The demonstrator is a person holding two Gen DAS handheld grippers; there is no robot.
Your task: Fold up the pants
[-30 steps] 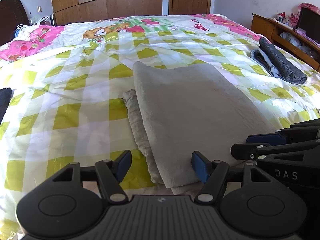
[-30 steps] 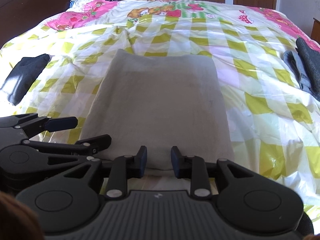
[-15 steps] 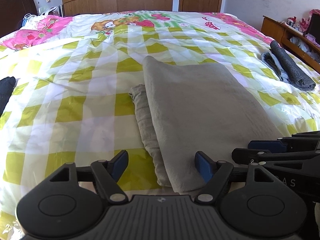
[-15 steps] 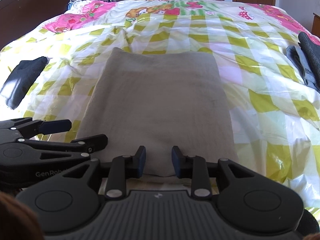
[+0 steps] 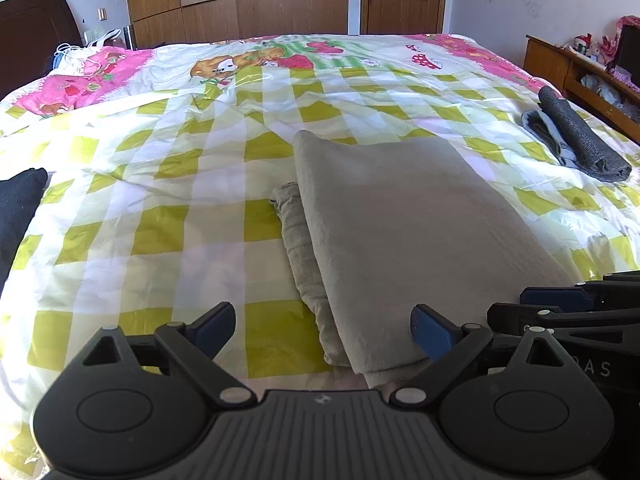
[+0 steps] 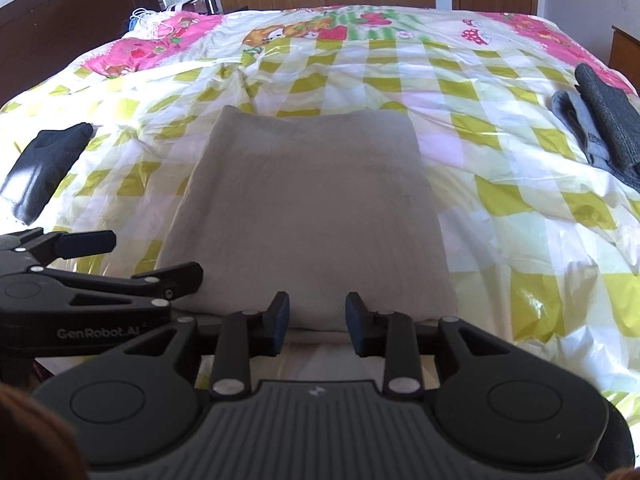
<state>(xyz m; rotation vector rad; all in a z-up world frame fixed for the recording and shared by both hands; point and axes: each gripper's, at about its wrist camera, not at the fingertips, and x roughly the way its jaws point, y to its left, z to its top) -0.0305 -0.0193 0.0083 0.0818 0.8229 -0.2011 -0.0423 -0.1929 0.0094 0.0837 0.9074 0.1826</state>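
The folded beige pants (image 5: pixel 420 220) lie flat on the yellow-checked bed cover (image 5: pixel 160 200), a lower layer sticking out along their left side. My left gripper (image 5: pixel 322 316) hovers at their near left corner. Its jaws are opening wide, with the corner lying loose between them and neither pad touching it. My right gripper (image 6: pixel 318 302) sits at the middle of the near edge of the pants (image 6: pixel 312 200). It stands open with a narrow gap, and no cloth is pinched. Each gripper appears in the other's view: right gripper (image 5: pixel 512 303), left gripper (image 6: pixel 152 256).
A stack of dark grey folded clothes (image 5: pixel 576 140) (image 6: pixel 600 120) lies at the bed's right edge. A black garment (image 5: pixel 16 200) (image 6: pixel 44 164) lies at the left edge. A wooden shelf (image 5: pixel 560 64) stands to the right, and a dark headboard (image 6: pixel 60 20) rises at the far left.
The left gripper's jaws have spread much wider around the pants' near left corner. The right gripper's gap looks about the same. The pants have not moved.
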